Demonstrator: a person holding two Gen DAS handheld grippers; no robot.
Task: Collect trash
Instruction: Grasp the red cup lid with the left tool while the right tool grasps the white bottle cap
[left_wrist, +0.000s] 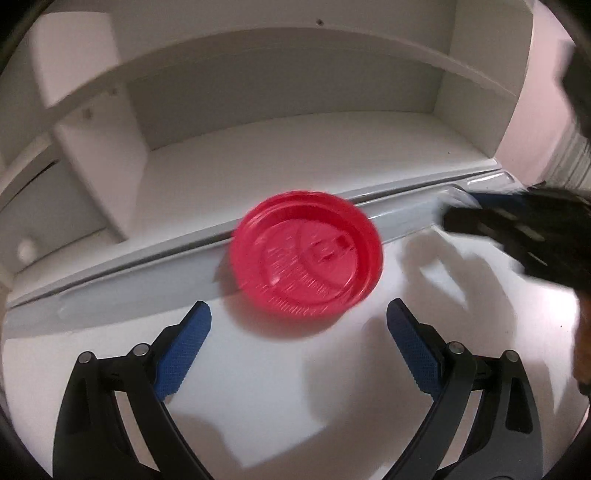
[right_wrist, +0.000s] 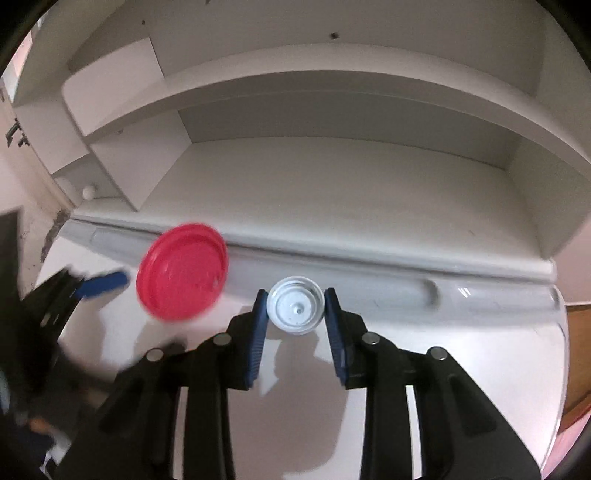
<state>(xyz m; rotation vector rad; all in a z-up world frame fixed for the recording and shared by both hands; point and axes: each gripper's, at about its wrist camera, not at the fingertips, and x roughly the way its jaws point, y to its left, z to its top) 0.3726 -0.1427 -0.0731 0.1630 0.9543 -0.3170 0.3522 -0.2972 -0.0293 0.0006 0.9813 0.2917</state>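
One red lid is seen on the white desk, beside the long groove along the desk's back edge, its hollow side turned up; being round, it has no long axis. The left gripper is held wide apart just short of it, touching nothing. One small white cap, hollow side toward the camera, is pinched between the two pads of the right gripper, near the same groove, right of the lid.
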